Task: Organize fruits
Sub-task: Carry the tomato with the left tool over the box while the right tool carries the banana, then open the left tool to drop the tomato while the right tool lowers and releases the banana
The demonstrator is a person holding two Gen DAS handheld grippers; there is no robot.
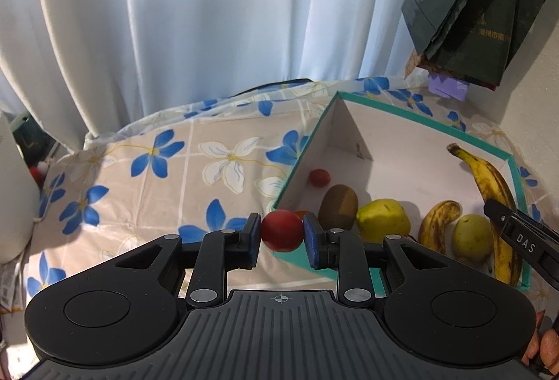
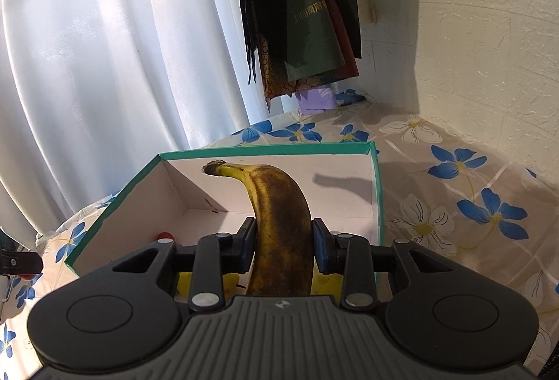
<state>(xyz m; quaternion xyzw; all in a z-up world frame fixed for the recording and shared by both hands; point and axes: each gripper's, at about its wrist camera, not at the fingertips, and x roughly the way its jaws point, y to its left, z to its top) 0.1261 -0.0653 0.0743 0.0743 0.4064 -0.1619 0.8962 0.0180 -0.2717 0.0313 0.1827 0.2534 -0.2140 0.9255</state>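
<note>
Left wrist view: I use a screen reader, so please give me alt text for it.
The left gripper clamps a red round fruit above the near corner of a teal-rimmed white box. Inside lie a kiwi, two yellow-green pears, a short banana and a long banana near the right gripper's tip, on a floral tablecloth.

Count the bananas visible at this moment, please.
2. A long banana lies along the far right side of the box, clamped by the right hand-held gripper. A short banana lies between the two pears. Others could be hidden behind the near wall.
</note>
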